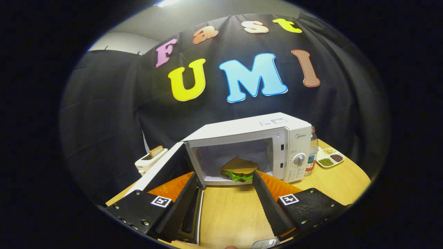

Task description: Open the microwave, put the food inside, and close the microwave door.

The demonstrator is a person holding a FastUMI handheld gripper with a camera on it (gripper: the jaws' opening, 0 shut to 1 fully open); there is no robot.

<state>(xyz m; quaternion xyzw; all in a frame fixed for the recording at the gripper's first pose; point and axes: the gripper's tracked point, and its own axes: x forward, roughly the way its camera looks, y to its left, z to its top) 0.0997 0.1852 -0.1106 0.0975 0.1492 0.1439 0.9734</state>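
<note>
A white microwave [277, 138] stands on the wooden table [228, 214] with its door [162, 169] swung wide open to the left. Inside the cavity lies a sandwich [239, 170] with a tan bun and green lettuce. My gripper [225, 178] is open just in front of the cavity mouth, with nothing between its fingers. The left finger [183, 204] lies close along the open door's lower edge. The right finger [268, 204] points at the cavity's front right, close to the sandwich.
A white toaster [149, 159] with a slice of bread stands left of the door. Right of the microwave are a clear bottle [312, 150] and a divided white dish [330, 157] of beans. Bare tabletop lies between the fingers.
</note>
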